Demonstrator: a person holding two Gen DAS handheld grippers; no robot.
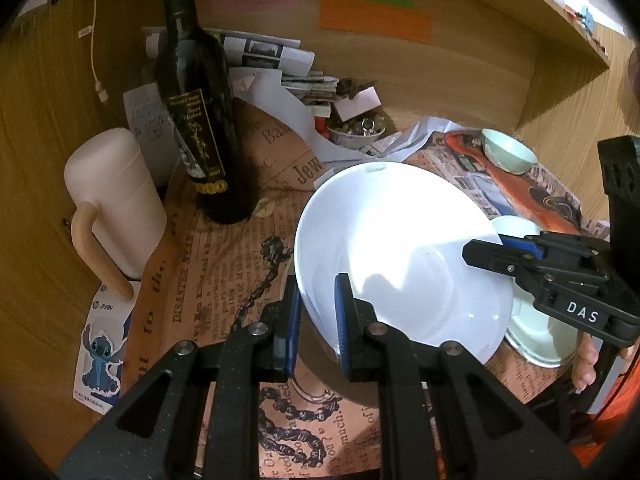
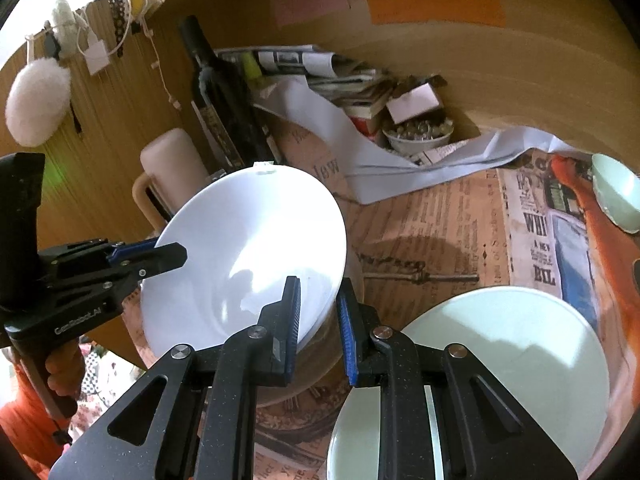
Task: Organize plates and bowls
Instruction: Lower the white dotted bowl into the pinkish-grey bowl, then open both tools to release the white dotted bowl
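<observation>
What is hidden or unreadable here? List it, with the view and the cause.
1. Left wrist view: most of the pale green plate is covered by the white bowl and the right hand-held gripper.
2. Right wrist view: that plate's near edge is hidden behind the gripper's own frame.
3. Both views: writing on the orange note is blurred.
4. Right wrist view: the small green bowl is cut off by the lens edge.

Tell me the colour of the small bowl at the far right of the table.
Pale mint green; the small bowl shows best in the left wrist view.
</observation>
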